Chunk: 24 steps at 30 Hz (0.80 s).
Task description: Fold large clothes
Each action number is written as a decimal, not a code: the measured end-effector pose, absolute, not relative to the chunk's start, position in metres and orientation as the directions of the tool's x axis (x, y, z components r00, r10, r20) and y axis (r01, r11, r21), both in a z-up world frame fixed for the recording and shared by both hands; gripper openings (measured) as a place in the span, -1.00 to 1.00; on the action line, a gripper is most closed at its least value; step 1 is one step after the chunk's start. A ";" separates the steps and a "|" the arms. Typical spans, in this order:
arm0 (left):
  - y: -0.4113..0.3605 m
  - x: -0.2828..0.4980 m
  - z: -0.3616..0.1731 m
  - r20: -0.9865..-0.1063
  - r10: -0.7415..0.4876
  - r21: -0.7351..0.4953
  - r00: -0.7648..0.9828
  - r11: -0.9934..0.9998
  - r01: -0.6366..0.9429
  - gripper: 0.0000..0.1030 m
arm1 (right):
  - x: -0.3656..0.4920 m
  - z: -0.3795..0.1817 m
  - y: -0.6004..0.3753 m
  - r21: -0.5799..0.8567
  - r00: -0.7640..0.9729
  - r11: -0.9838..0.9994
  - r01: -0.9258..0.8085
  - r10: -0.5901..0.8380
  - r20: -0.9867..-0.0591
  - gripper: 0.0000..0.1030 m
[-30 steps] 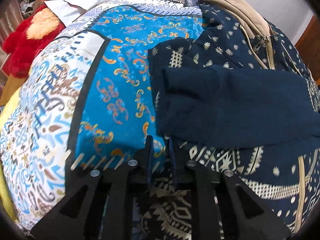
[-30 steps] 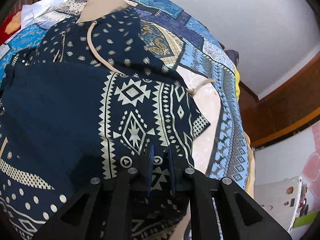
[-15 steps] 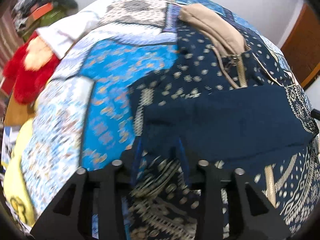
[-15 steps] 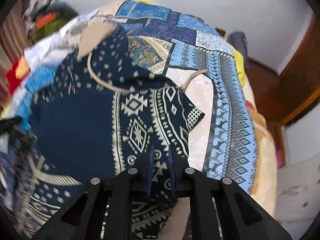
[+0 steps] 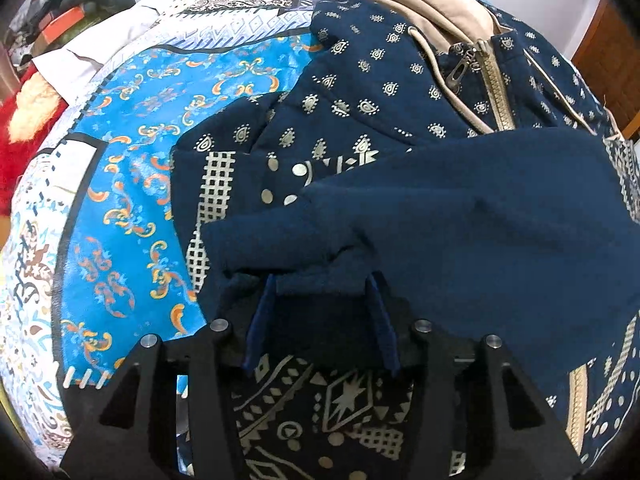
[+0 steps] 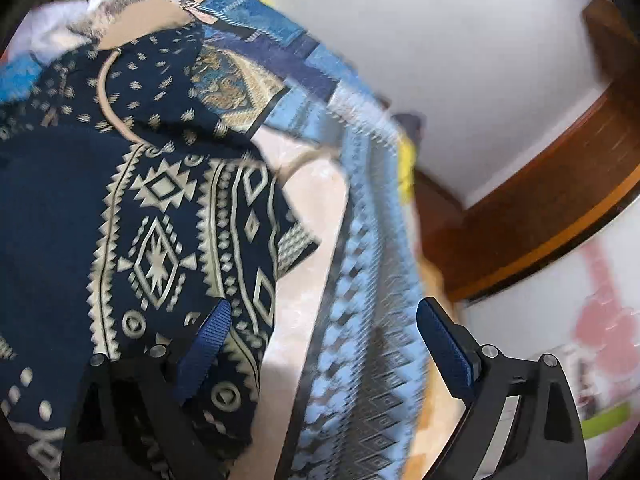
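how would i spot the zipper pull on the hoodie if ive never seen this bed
On the patchwork bedspread lies a navy patterned hoodie. Follow its beige zipper up towards the tan hood lining: the zipper pull is the small dark metal tab beside the cord.

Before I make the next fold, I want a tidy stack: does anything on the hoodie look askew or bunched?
Yes. The plain navy sleeve, folded across the patterned hoodie, is puckered at its cuff, which sits rumpled between the left gripper and its opening jaws. One drawstring trails onto the bedspread.

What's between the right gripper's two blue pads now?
Only bare patterned bedspread, seen in the right wrist view; the navy patterned hoodie lies under the left pad.
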<state>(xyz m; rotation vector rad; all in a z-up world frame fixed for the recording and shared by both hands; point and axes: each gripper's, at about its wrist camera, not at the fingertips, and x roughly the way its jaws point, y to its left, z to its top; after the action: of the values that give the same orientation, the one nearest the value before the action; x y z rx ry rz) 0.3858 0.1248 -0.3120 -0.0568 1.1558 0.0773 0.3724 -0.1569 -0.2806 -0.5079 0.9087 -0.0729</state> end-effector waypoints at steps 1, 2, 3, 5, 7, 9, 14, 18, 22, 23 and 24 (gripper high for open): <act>0.124 0.383 -0.311 -0.915 0.049 0.015 0.400 0.996 -0.088 -0.07 | 0.373 -0.277 -0.165 -0.394 0.603 0.907 -0.150 -0.232 -0.763 0.81; 0.122 0.377 -0.309 -0.914 0.087 0.059 0.397 0.995 -0.082 -0.04 | 0.373 -0.275 -0.170 -0.361 0.593 0.920 -0.152 -0.208 -0.778 0.81; 0.120 0.373 -0.309 -0.912 0.111 0.088 0.395 0.993 -0.077 0.00 | 0.372 -0.271 -0.176 -0.327 0.582 0.933 -0.152 -0.183 -0.793 0.81; 0.123 0.355 -0.307 -0.909 0.128 0.111 0.396 0.992 -0.066 0.05 | 0.369 -0.264 -0.180 -0.295 0.574 0.942 -0.156 -0.157 -0.804 0.81; 0.128 0.345 -0.303 -0.912 0.136 0.115 0.388 0.990 -0.078 0.23 | 0.364 -0.256 -0.177 -0.302 0.580 0.937 -0.175 -0.149 -0.801 0.81; 0.139 0.336 -0.295 -0.917 0.107 0.073 0.385 0.992 -0.101 0.26 | 0.356 -0.249 -0.171 -0.315 0.593 0.928 -0.201 -0.141 -0.793 0.81; 0.163 0.329 -0.258 -0.903 0.075 0.010 0.423 0.988 -0.152 0.26 | 0.337 -0.221 -0.151 -0.325 0.645 0.908 -0.264 -0.085 -0.760 0.82; 0.169 0.334 -0.216 -0.865 0.115 0.042 0.489 0.987 -0.157 0.29 | 0.346 -0.196 -0.131 -0.287 0.669 0.912 -0.294 -0.017 -0.743 0.83; 0.163 0.354 -0.179 -0.819 0.130 0.058 0.558 0.988 -0.143 0.44 | 0.362 -0.170 -0.113 -0.221 0.684 0.925 -0.310 0.056 -0.727 0.88; 0.161 0.357 -0.170 -0.806 0.133 0.063 0.577 0.988 -0.139 0.53 | 0.367 -0.165 -0.108 -0.211 0.689 0.927 -0.309 0.065 -0.722 0.89; 0.159 0.362 -0.162 -0.789 0.138 0.070 0.599 0.988 -0.135 0.56 | 0.372 -0.160 -0.103 -0.201 0.693 0.930 -0.306 0.073 -0.717 0.91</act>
<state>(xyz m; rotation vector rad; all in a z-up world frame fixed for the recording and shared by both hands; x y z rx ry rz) 0.3616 0.1587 -0.1621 0.0028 0.9152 0.1582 0.3721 -0.1033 -0.1599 -0.3188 0.7793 0.2160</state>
